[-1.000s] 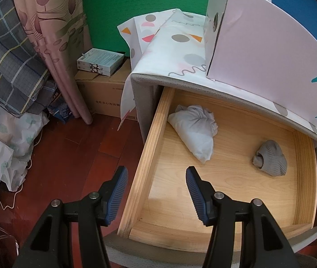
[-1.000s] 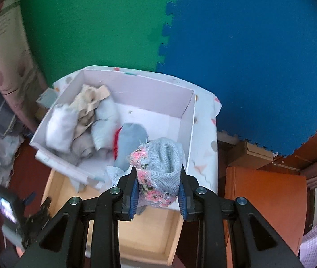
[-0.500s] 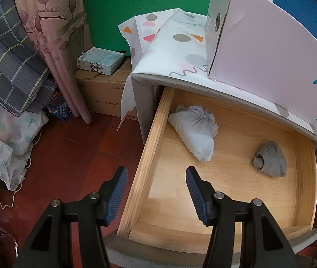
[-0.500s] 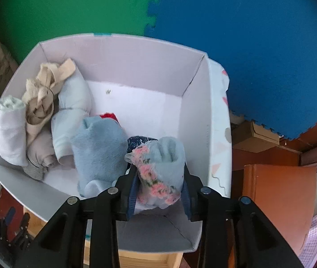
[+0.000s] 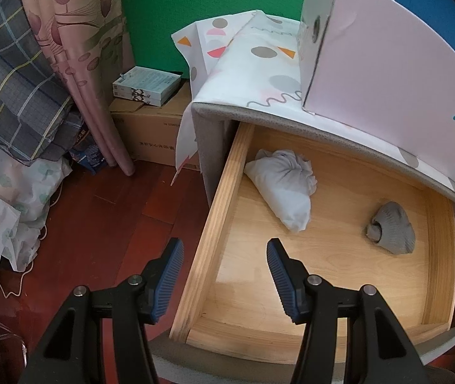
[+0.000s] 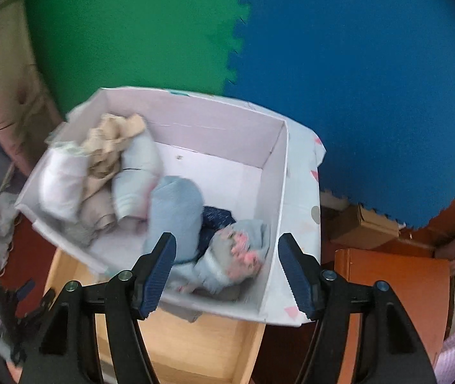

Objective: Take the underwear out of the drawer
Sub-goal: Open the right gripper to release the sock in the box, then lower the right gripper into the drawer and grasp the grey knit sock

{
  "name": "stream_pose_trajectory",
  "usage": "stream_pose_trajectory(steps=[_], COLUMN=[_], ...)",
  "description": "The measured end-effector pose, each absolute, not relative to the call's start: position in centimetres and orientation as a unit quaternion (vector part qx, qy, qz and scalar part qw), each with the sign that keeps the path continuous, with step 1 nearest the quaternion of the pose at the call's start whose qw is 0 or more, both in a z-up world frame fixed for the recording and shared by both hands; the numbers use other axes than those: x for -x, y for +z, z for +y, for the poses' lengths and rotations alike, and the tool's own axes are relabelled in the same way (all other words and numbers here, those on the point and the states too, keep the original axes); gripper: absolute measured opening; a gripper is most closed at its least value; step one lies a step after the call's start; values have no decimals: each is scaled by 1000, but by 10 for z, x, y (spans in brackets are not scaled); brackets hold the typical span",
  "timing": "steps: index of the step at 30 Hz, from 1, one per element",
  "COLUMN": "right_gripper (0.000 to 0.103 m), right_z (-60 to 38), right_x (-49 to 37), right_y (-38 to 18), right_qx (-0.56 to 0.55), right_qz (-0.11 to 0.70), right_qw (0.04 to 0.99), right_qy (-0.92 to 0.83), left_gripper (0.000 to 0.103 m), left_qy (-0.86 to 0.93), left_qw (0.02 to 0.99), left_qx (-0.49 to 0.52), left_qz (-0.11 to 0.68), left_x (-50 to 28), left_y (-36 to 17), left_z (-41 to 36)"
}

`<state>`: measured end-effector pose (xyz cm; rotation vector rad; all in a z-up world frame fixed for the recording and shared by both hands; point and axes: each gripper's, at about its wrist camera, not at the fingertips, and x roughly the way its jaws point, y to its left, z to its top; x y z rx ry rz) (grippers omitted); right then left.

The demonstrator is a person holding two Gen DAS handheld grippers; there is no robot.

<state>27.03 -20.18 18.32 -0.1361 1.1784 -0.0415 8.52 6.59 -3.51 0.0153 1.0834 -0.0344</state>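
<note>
Setting: domestic room, most likely a bedroom. Evidence: dark red wood-plank floor (image 5: 105, 211); patterned pink curtain (image 5: 80, 48) hanging beside plaid fabric (image 5: 12, 96); small cabinet with open wooden drawer (image 5: 323, 256) holding rolled garments; pale cardboard box (image 6: 227, 147) on top filled with rolled underwear and socks. Green (image 6: 131, 32) and blue (image 6: 355, 64) interlocking foam mats line the wall. Brown carton (image 5: 150, 134) on the floor.
</note>
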Motion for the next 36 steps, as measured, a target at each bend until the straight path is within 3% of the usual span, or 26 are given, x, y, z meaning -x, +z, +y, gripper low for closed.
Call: stream_pose_trajectory(steps=[7,10,17,36], right_gripper=[61,52,40,41], right_z=[-166,-155,-132,-109], right_x=[-208,-191,-180,-212], right_y=[163,130,48,-64], right_qx=[97,109,143,265], right_qz=[521,536,570,564], right_qw=[845,831,796,759], right_qy=[73,102,144,190], left_gripper=[56,56,56,56], left_qy=[-1,4,17,29], left_qw=[861,863,867,855], left_qx=[15,20,46,60], left_qz=[508,505,495,514], left_x=[-83,-80,-73,-82], left_y=[-30,-28,-22,-31], left_z=[78,82,96,101])
